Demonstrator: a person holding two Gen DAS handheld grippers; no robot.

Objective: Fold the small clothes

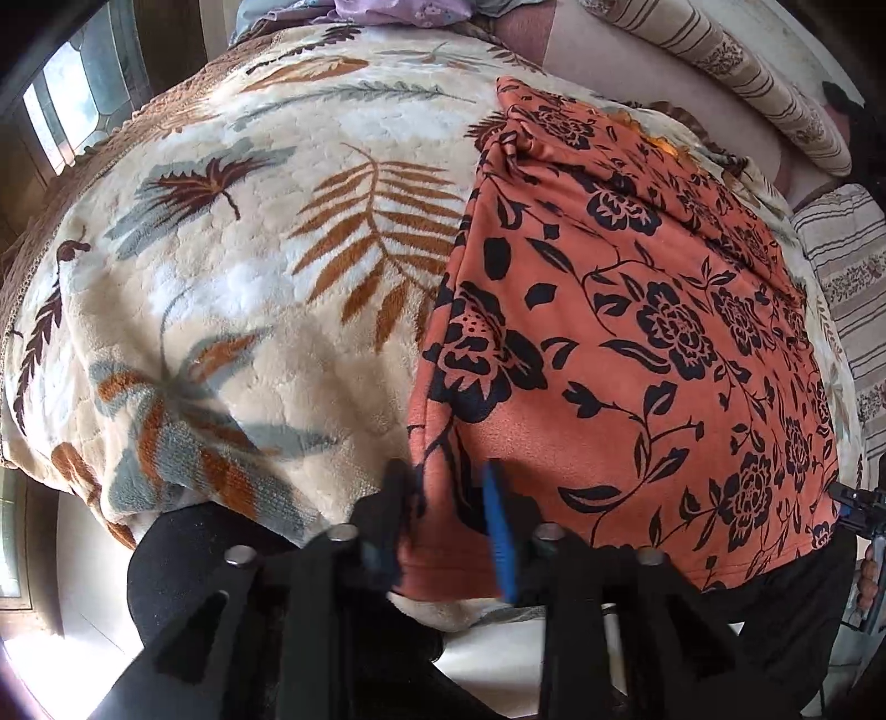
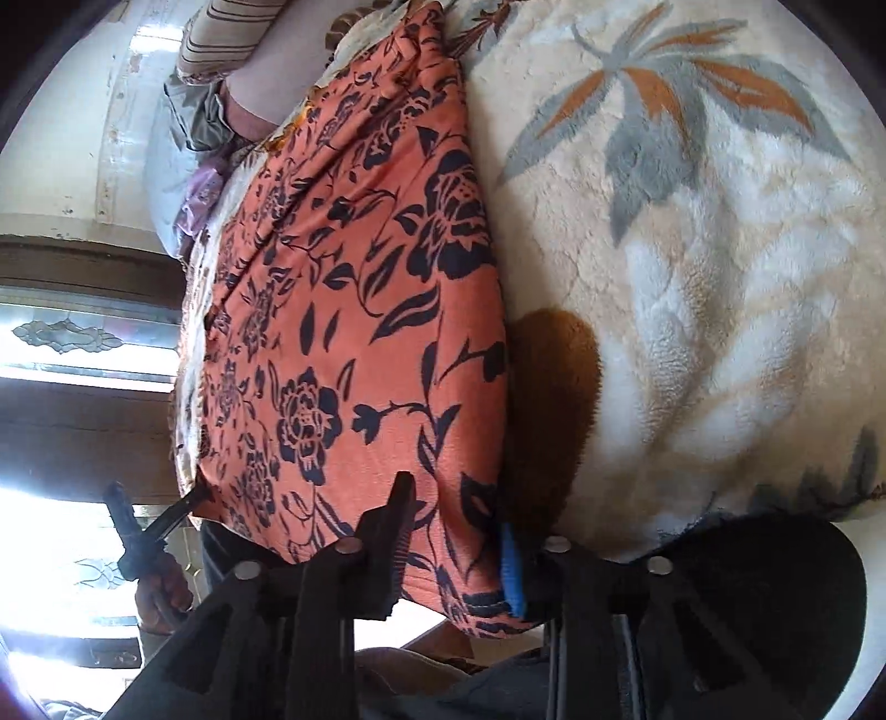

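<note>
An orange garment with a black flower print [image 1: 637,332] lies flat and folded on a cream fleece blanket with leaf patterns [image 1: 249,277]. My left gripper [image 1: 443,468] straddles its near left corner, jaws apart, the thin cloth loose between the pads. In the right wrist view the same garment [image 2: 343,332] runs up the frame on the blanket [image 2: 720,277]. My right gripper [image 2: 455,507] stands over the other near corner, also with jaws apart and the hem lying between them. Each view catches the other gripper at the garment's far corner: right gripper [image 1: 855,509], left gripper [image 2: 138,526].
Striped pillows [image 1: 720,66] line the bed's far side, and purple cloth [image 1: 387,11] lies at the back. The blanket's near edge drops off just under both grippers, where black clothing of the person [image 2: 775,581] shows. A window [image 1: 61,111] is at the left.
</note>
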